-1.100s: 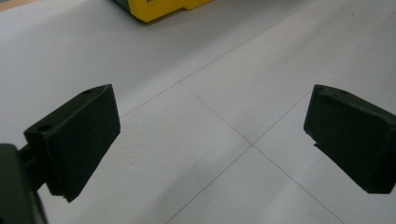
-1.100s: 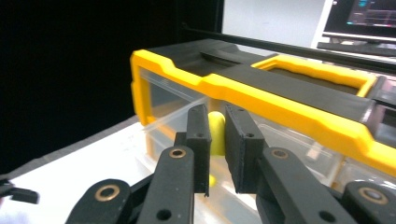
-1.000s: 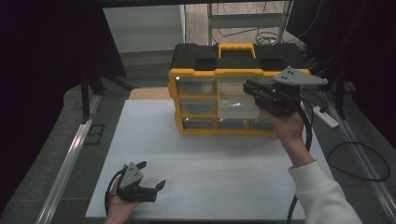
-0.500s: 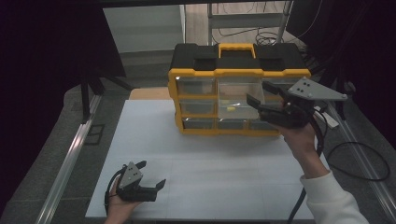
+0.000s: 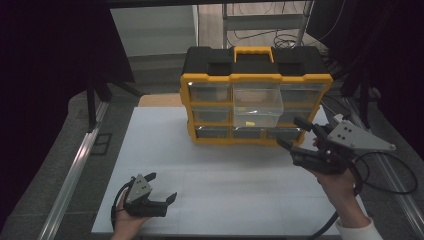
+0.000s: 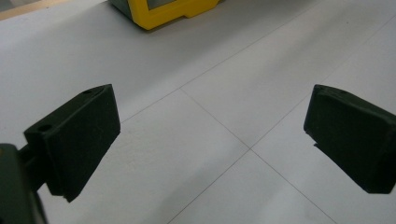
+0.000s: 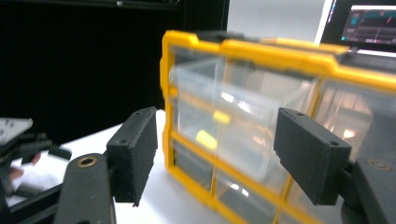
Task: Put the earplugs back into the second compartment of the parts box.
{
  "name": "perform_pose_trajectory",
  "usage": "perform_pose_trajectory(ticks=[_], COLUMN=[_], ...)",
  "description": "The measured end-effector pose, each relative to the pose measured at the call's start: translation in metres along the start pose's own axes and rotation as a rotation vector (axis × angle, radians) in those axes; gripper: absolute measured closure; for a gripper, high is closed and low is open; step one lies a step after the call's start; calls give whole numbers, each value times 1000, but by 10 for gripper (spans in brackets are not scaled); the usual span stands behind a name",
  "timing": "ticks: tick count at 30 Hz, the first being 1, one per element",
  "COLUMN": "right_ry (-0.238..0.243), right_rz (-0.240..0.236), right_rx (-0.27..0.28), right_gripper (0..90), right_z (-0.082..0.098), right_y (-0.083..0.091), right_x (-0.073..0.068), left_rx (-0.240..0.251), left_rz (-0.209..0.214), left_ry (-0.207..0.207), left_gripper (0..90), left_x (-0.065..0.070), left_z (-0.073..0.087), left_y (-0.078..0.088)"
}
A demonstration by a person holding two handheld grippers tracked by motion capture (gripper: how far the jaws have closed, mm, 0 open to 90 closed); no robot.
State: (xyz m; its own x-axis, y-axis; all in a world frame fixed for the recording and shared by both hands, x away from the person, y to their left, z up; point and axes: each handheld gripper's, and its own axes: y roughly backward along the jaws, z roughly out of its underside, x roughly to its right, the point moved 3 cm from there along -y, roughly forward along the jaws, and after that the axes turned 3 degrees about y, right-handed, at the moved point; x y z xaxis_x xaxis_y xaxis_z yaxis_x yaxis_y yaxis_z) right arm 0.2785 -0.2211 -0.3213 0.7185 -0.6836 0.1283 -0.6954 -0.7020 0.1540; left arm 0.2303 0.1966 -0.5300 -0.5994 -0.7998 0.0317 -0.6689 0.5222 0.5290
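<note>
A yellow and black drawer organiser (image 5: 255, 95) stands at the back of the white table (image 5: 210, 170). Its clear middle drawer (image 5: 257, 105) is pulled out, with a small yellow piece (image 5: 250, 121) inside; the right gripper view shows this drawer (image 7: 233, 126) and yellow piece (image 7: 205, 137) too. My right gripper (image 5: 295, 134) is open, low in front of the organiser's right end, jaws empty. My left gripper (image 5: 160, 189) rests open near the table's front left corner. Its jaws frame bare table (image 6: 210, 126) in the left gripper view, with the organiser's corner (image 6: 163, 11) far ahead.
A metal rail (image 5: 75, 170) runs along the table's left side. Cables (image 5: 395, 170) lie on the floor to the right. A lit monitor (image 7: 371, 23) stands behind the organiser in the right gripper view. Dark curtains surround the workspace.
My right gripper has drawn back from the organiser's middle drawer, moving down and to the right. The drawer now stands pulled out. The left gripper has not moved.
</note>
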Motion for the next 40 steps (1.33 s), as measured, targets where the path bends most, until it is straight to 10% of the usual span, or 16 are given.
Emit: perform_pose_trajectory(ticks=[22, 40], right_ry=[-111, -115], right_rz=[12, 37], right_rx=[-249, -280], right_gripper=[274, 270], right_z=[158, 179], right_y=[11, 11], right_x=[4, 13], left_rx=[-12, -19], left_rz=[-8, -5], left_ry=[0, -11], left_gripper=[38, 40], left_x=[1, 2], left_z=[2, 3], left_y=[-2, -3])
